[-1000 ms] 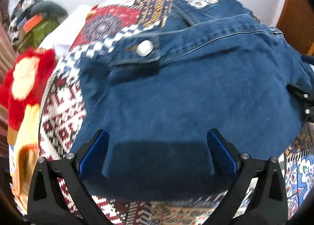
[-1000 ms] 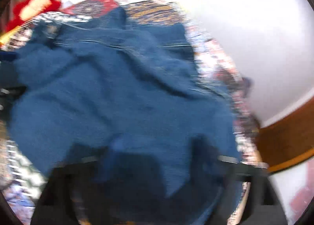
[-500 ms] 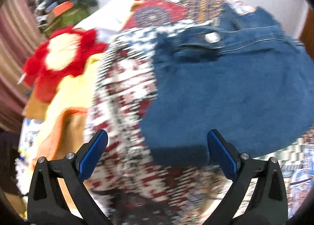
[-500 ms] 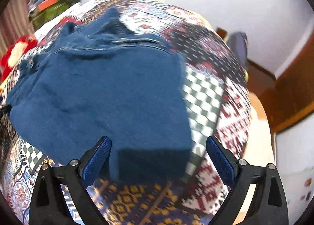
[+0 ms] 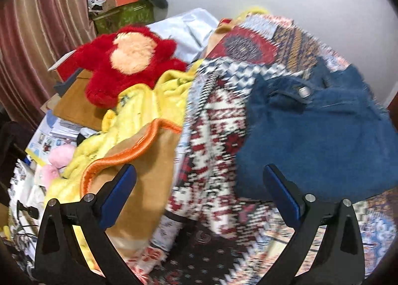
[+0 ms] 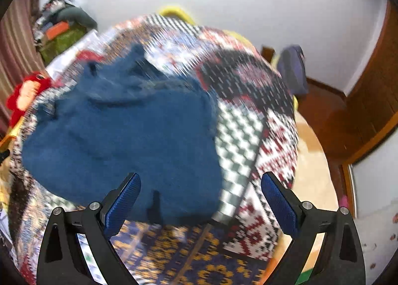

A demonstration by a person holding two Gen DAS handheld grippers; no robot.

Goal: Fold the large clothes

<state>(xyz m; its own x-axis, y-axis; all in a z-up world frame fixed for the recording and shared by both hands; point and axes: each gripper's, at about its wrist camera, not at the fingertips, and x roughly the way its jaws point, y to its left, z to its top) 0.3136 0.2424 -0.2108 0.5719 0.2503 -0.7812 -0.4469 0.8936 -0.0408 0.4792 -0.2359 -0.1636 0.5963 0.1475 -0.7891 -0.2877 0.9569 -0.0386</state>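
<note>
1. The setting is a bedroom with a white wall, a striped curtain far off to the left of the left gripper, and a bed spread with a patchwork quilt (image 5: 219, 121) of red, white, checked and orange-on-navy panels.
2. The task's garment is a blue denim garment (image 6: 129, 141), probably jeans or a jacket; a metal button (image 5: 304, 91) shows near its far edge.
3. In the left wrist view it lies ahead and to the right of the left gripper (image 5: 199, 200), with its near edge just beyond the right finger.
4. In the right wrist view it lies ahead and to the left of the right gripper (image 6: 200, 201), with its near corner reaching between the fingers.
5. Both pairs of tongs stand wide apart and hold nothing; neither pair is seen touching the cloth.
6. The denim looks like a compact, roughly squared bundle rather than a spread-out garment, so at least one fold appears to be done. The far edge is bunched and uneven, though motion blur hides the detail.
7. What is left, as a judgement: perhaps one more fold or a tidying of the lumpy far edge, then setting it aside.
8. To the left of the left gripper lie a yellow blanket with orange trim (image 5: 139, 141) and a red plush toy (image 5: 129, 61). The blanket may be the next large item, but that cannot be confirmed.
</note>
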